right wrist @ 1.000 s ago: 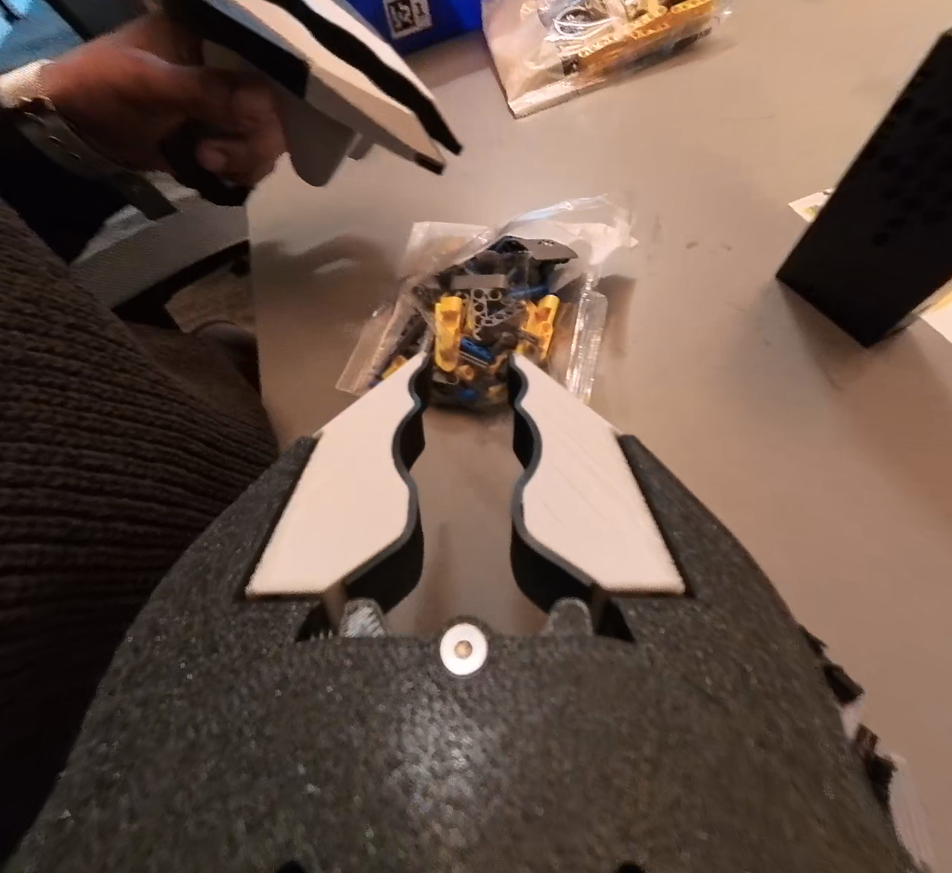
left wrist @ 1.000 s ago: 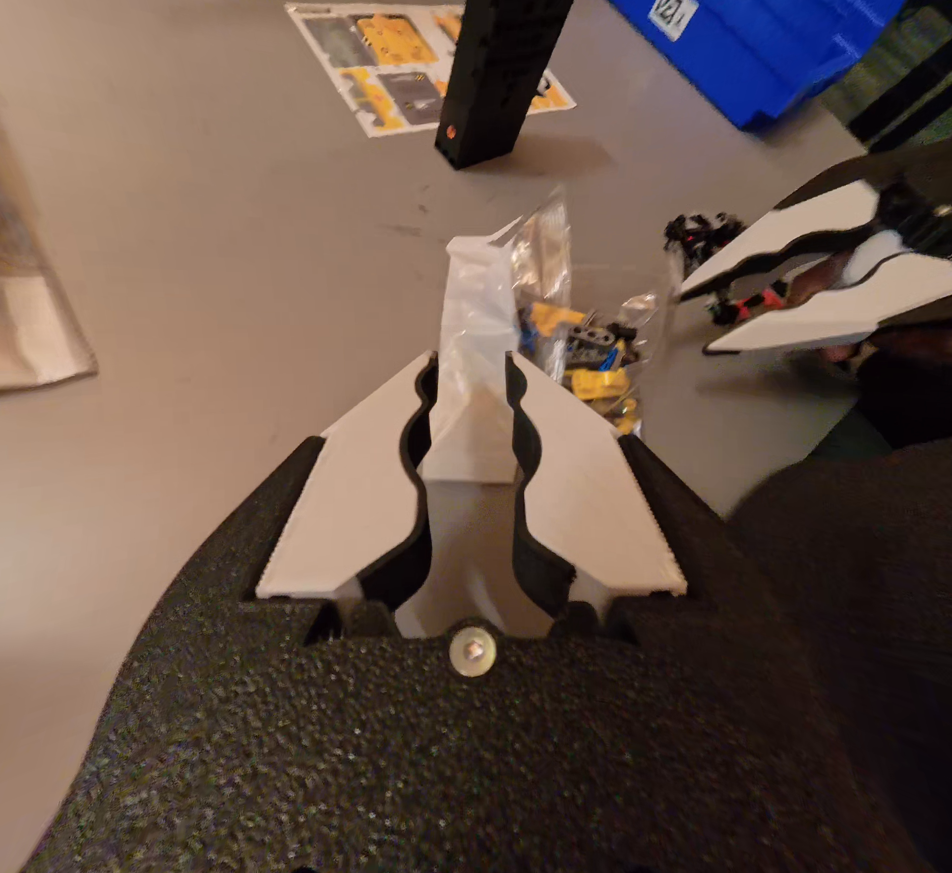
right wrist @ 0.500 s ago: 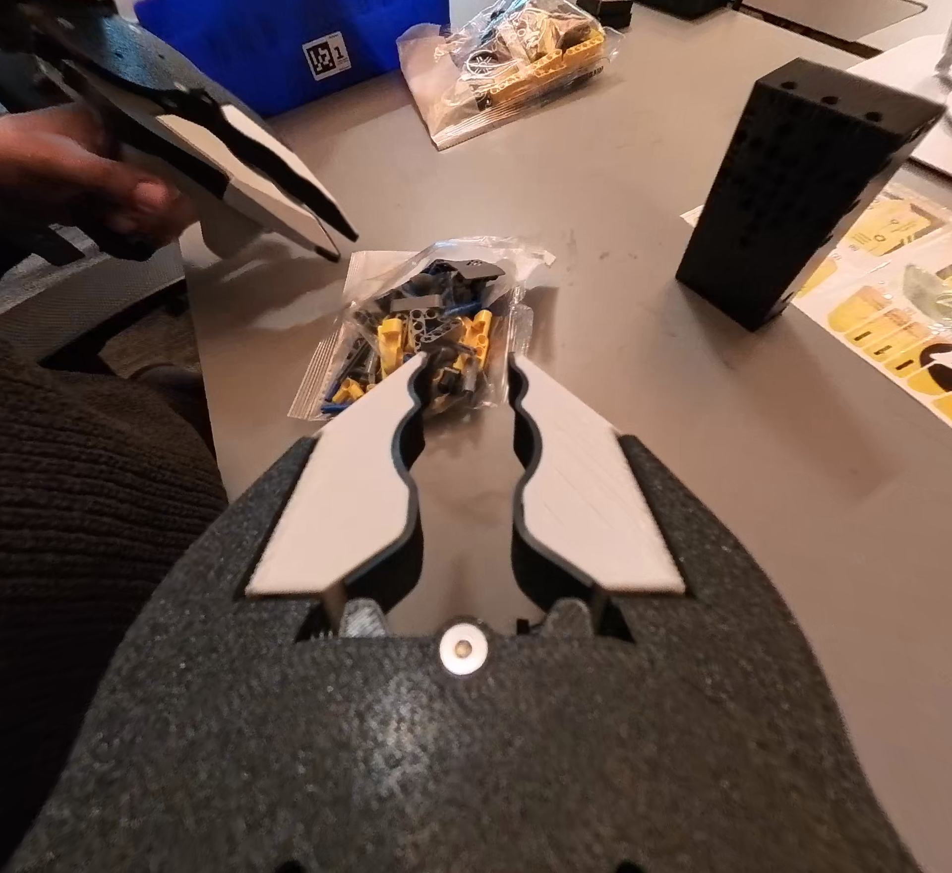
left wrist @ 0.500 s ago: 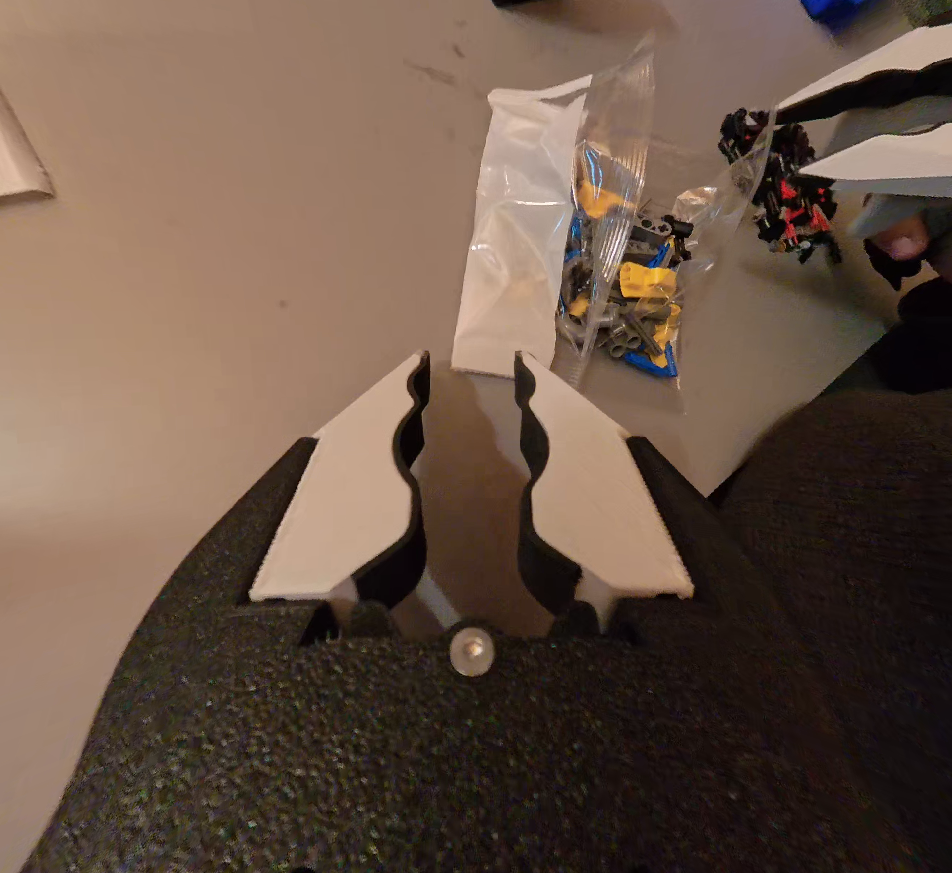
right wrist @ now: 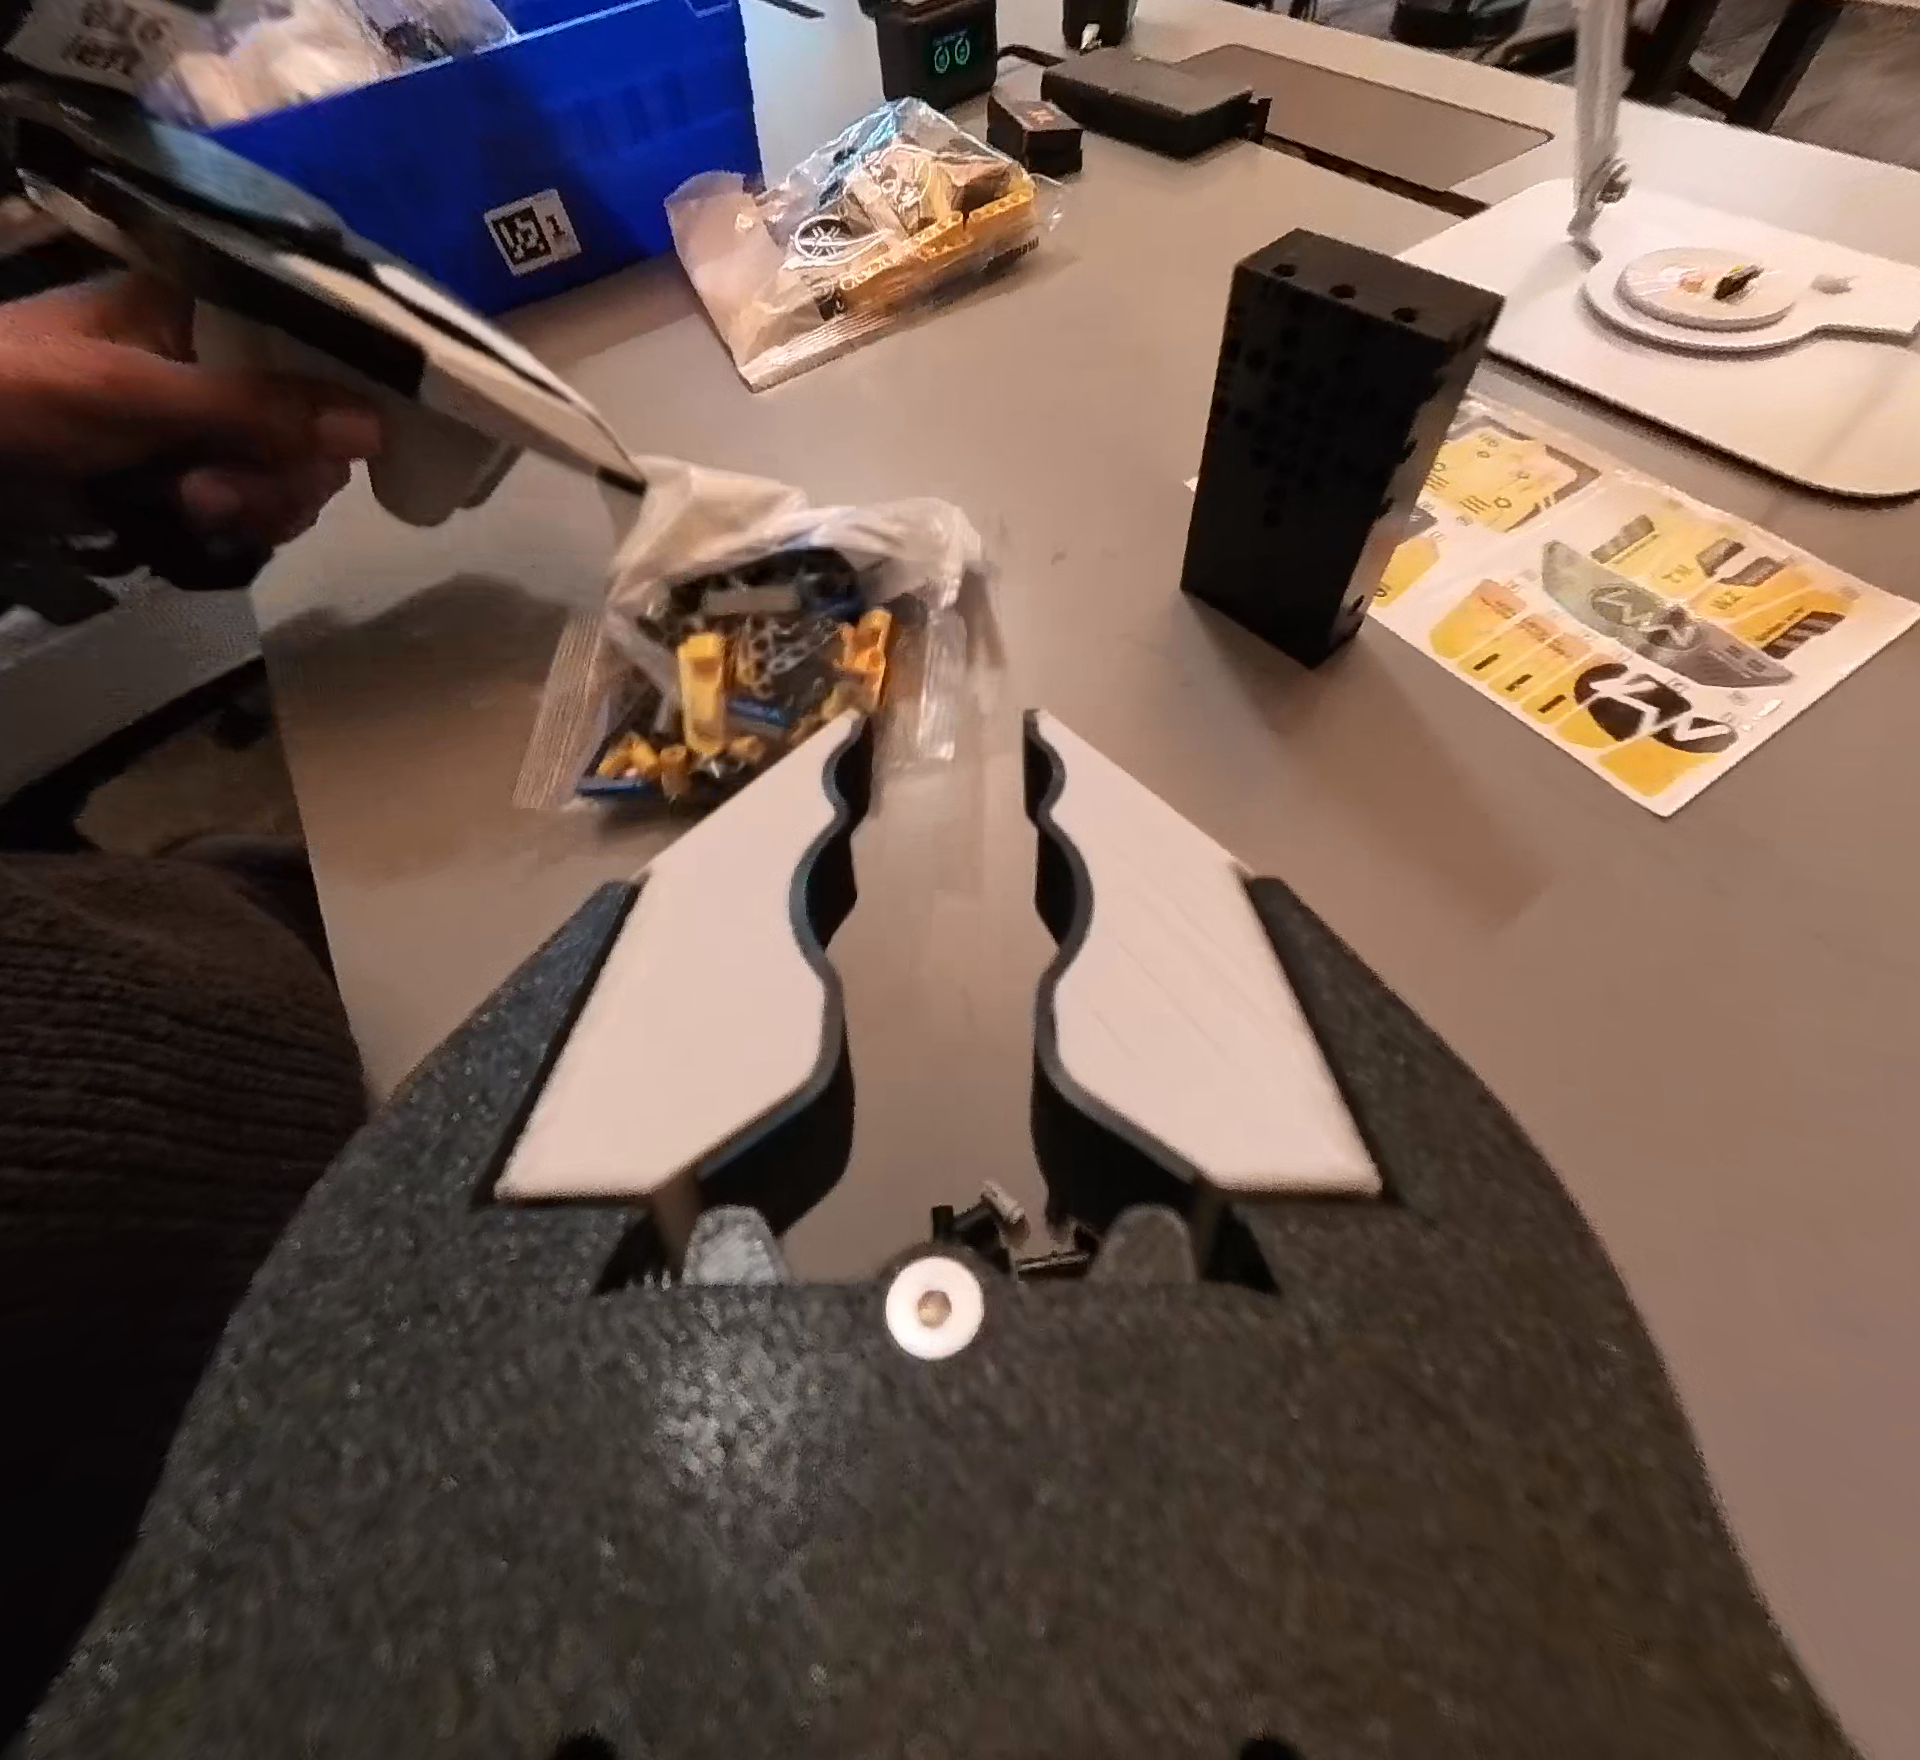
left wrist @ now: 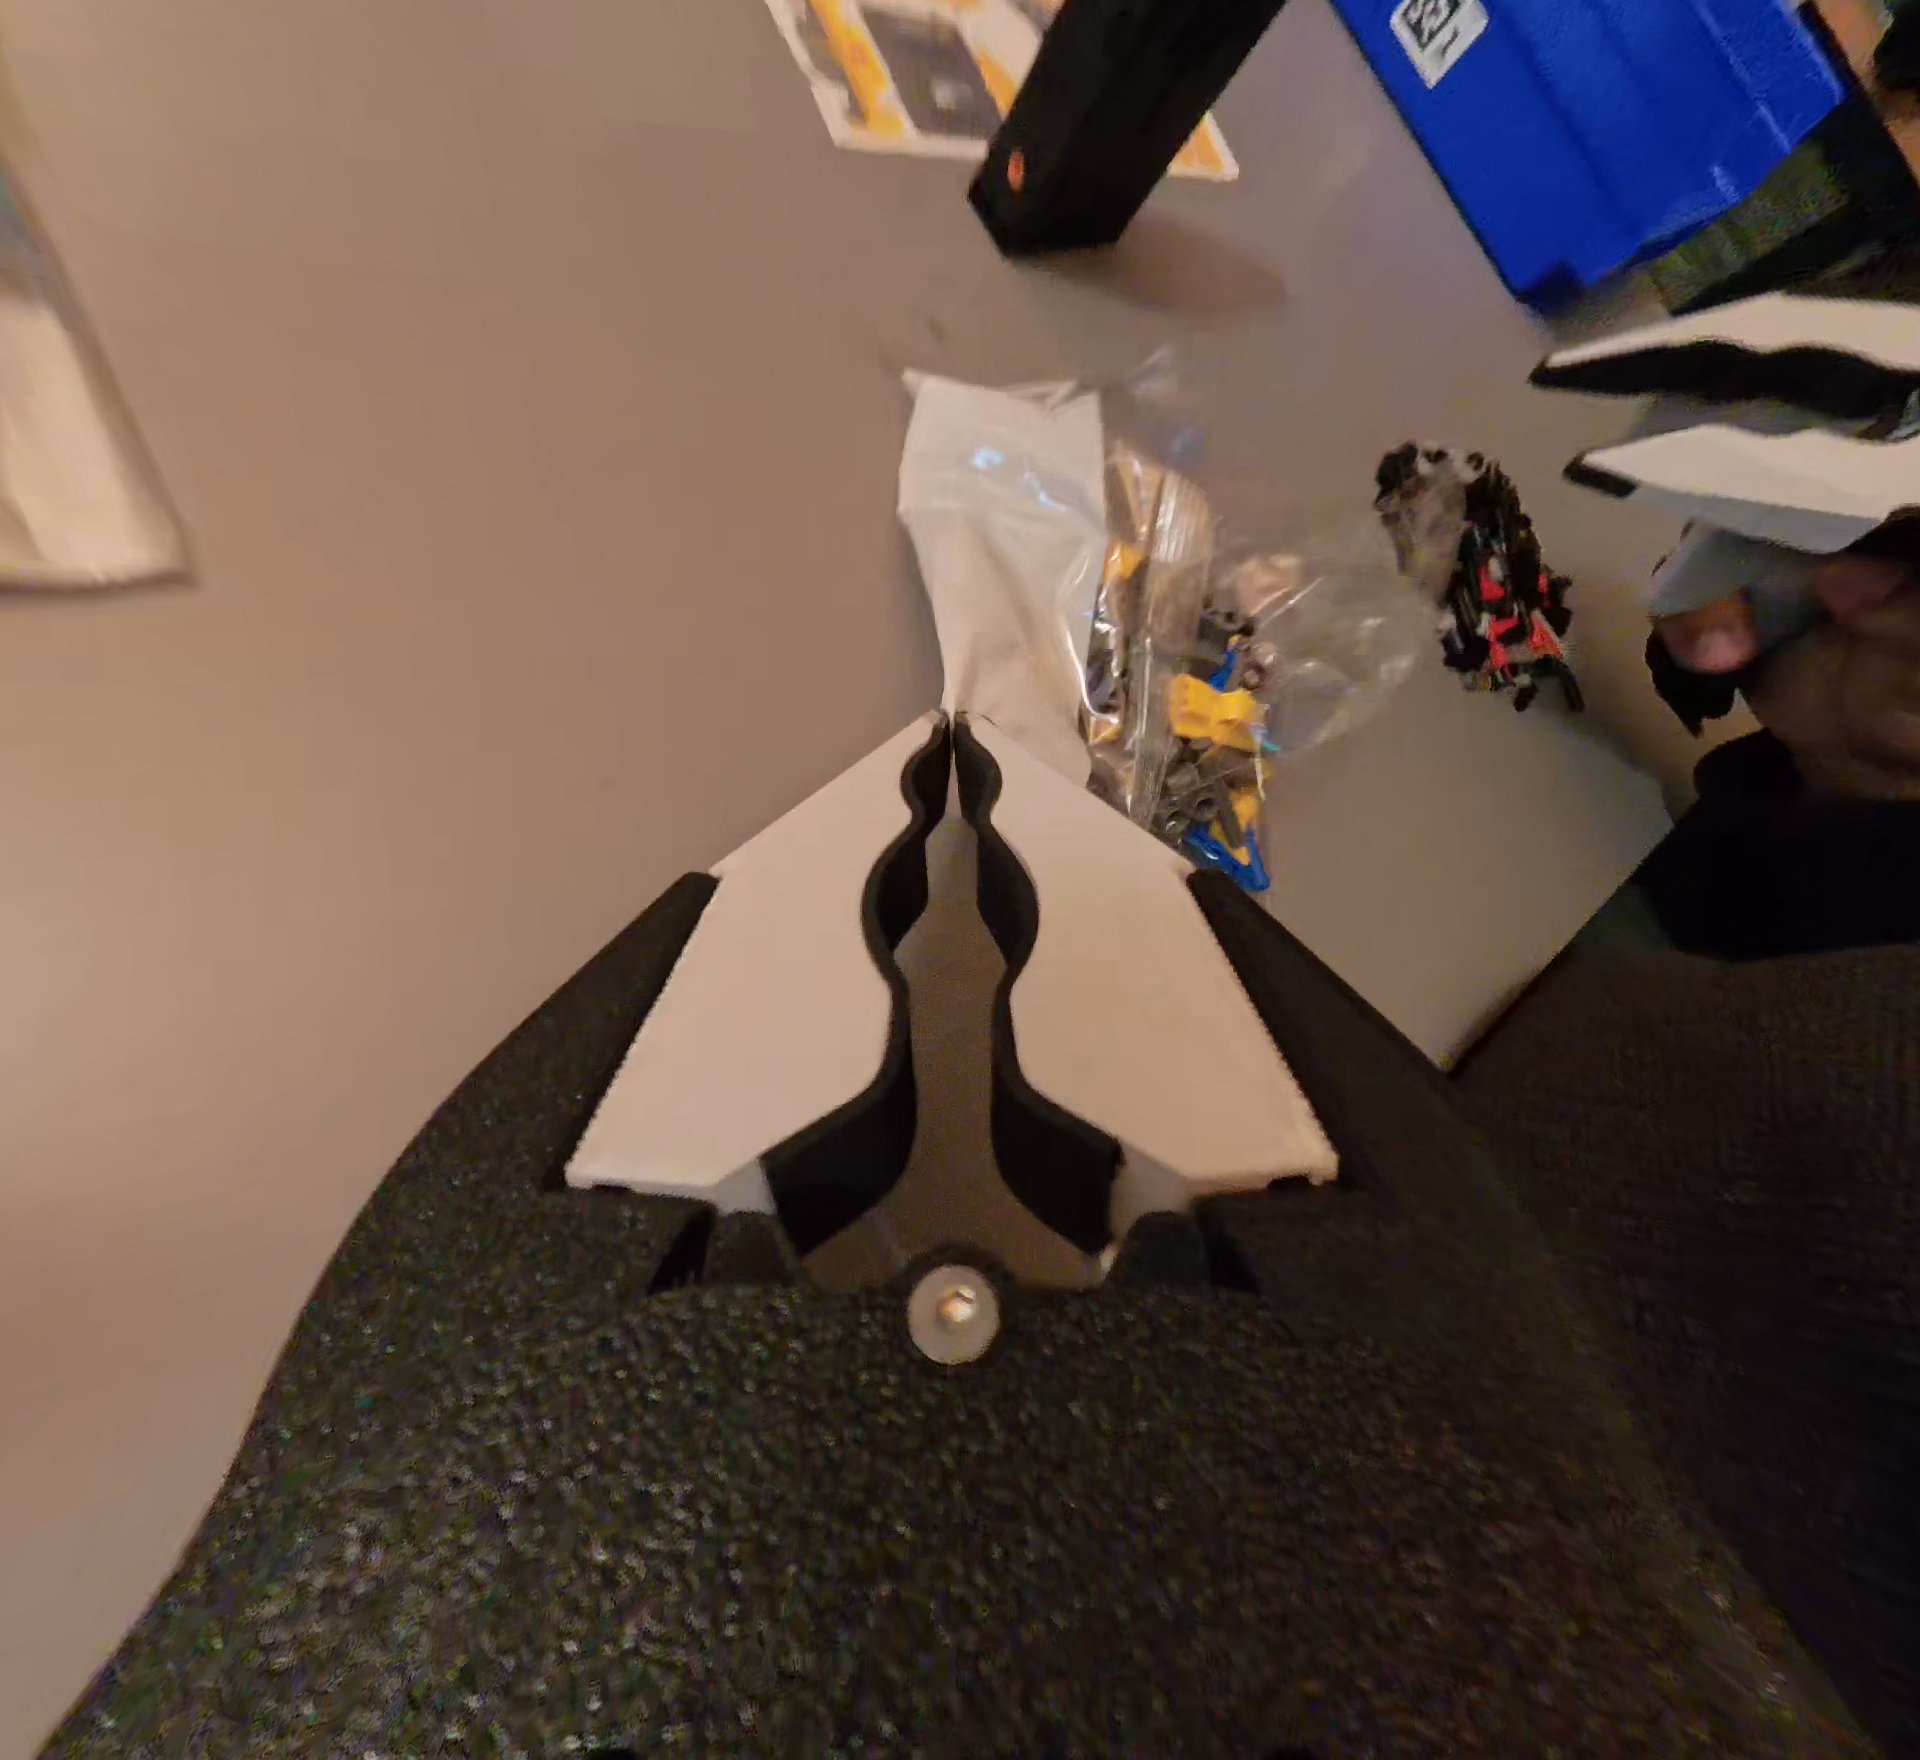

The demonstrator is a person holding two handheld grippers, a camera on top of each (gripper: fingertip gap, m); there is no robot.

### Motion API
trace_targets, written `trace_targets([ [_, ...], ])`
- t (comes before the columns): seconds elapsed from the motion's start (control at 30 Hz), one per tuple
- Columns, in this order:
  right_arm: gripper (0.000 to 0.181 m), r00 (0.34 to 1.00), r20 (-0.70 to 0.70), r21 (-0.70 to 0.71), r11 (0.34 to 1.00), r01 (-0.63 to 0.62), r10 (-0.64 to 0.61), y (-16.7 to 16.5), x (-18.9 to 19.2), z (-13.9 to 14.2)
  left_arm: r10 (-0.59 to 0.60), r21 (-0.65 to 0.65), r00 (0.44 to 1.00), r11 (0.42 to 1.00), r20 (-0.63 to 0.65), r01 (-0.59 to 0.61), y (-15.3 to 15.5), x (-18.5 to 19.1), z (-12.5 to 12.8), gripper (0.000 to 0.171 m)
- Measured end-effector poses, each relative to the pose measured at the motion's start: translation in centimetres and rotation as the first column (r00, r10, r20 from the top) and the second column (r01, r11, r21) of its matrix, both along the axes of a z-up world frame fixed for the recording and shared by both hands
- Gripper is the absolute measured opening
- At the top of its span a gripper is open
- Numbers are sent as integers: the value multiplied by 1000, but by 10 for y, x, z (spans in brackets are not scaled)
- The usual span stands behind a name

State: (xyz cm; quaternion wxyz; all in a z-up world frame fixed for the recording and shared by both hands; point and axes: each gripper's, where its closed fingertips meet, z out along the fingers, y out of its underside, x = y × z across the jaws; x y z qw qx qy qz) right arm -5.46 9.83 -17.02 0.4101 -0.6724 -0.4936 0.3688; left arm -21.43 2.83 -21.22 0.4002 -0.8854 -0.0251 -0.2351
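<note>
Since the earlier frame, the left claw point(left wrist: 951, 723) has closed, pinching the bag point(left wrist: 1049, 588) edge at centre frame; the right claw point(right wrist: 943, 721), empty and wide, hovers beside it over the worktop point(right wrist: 1351, 879).

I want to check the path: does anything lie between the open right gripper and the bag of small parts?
Nothing visible does. The right gripper is open just beside the bag of small parts, over bare table. The left gripper pinches the bag's far corner.
</note>
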Motion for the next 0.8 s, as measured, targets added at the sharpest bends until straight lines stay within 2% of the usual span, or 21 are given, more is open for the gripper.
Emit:
trace_targets([
  [0.1,28,1000,-15,-11,1000,1,-1,-1,2,-1,-43,73,997,996,-56,47,13,-6,34,0],
  [0.23,28,999,-34,-12,1000,-5,4,-4,2,0,-164,123,984,978,-70,171,28,9,73,0],
  [0.37,28,999,-44,4,1000,-3,4,-4,7,2,-262,70,954,959,-147,274,39,22,74,0],
  [0.57,28,998,-65,-8,1000,14,-15,1,21,3,-362,9,900,927,-243,375,35,28,71,0],
  [0.8,28,995,-103,-48,999,9,-14,5,26,1,-394,30,895,912,-207,409,37,33,93,0],
])
